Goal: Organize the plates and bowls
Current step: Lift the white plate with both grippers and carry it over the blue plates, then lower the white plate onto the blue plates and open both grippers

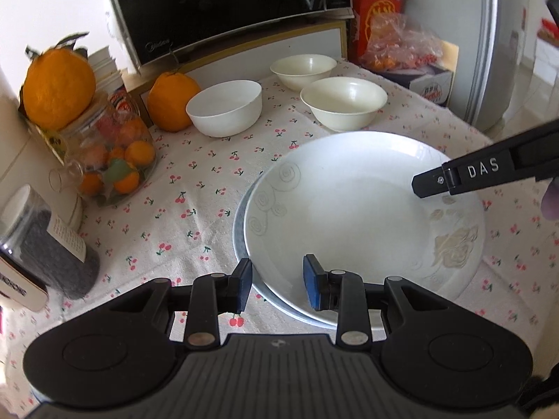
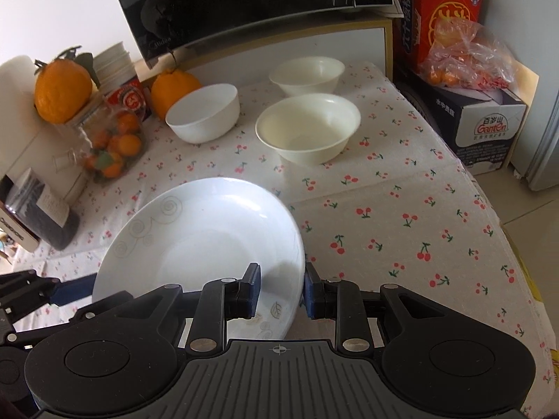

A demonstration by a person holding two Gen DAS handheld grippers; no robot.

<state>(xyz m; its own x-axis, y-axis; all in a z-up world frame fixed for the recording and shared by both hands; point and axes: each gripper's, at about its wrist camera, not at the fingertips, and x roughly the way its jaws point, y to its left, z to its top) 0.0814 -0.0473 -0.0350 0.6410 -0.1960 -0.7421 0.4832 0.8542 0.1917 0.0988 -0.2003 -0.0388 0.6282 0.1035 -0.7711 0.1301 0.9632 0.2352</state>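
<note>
A white plate with swirl patterns (image 1: 349, 216) lies on top of a second plate whose grey-blue rim (image 1: 241, 216) shows at its left. My left gripper (image 1: 277, 284) is open, its jaws astride the near rim of the stacked plates. My right gripper (image 2: 281, 289) is open with the top plate's (image 2: 202, 237) right rim between its jaws; one of its fingers (image 1: 440, 181) reaches over the plate in the left wrist view. Three white bowls stand behind: a left one (image 1: 225, 106), a far one (image 1: 303, 70) and a near right one (image 1: 344, 104).
A cherry-print cloth (image 2: 401, 209) covers the table. A microwave (image 1: 227, 7) stands at the back. Oranges (image 1: 173, 99), a jar of fruit (image 1: 111, 153) and a dark jar (image 1: 38, 241) crowd the left. Boxes and a bag of fruit (image 2: 464, 56) sit at the back right.
</note>
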